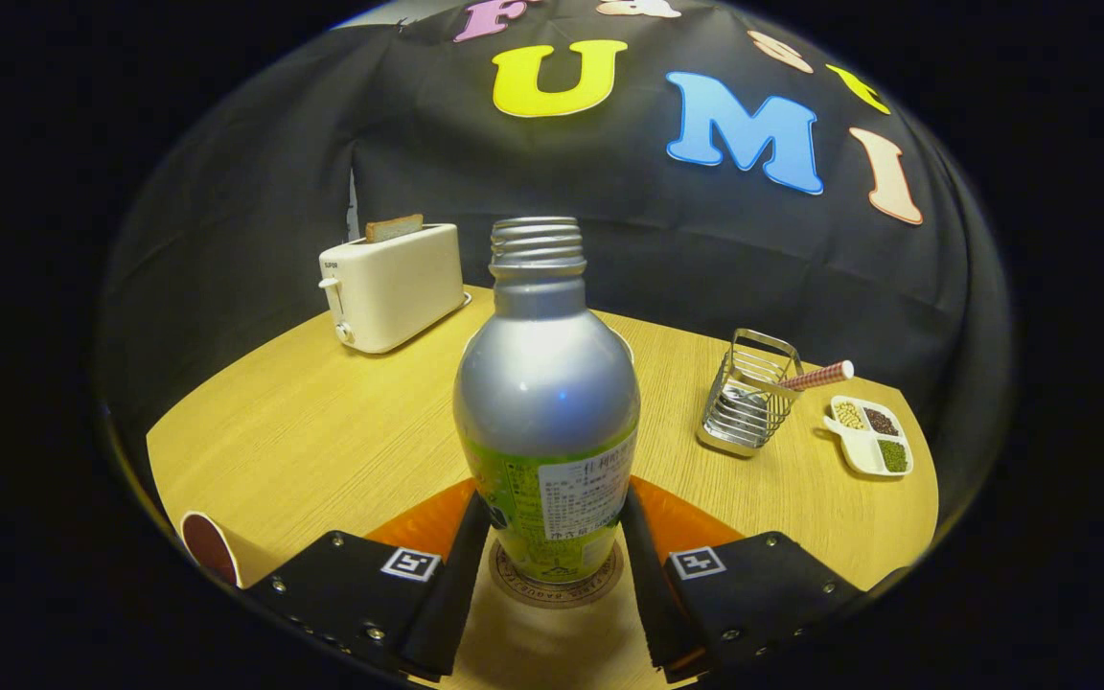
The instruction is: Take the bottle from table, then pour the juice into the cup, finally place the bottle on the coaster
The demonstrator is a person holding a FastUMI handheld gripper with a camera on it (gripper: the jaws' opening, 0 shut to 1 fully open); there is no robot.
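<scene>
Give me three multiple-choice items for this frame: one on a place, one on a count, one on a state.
1. Where does the silver metal bottle with the green label stand?
A. on the round brown coaster
B. beside the toaster
C. in the wire rack

2. How many compartments has the white divided dish?
A. two
B. three
C. five

3. What is the state of the bottle's mouth?
A. capped
B. corked
C. uncapped

Key: 1 A, its base sits on the coaster between the fingers of the tool; whether they press on it is unclear. 2 B, three fillings lie in separate sections. 3 C, bare threads show at the neck.
</scene>
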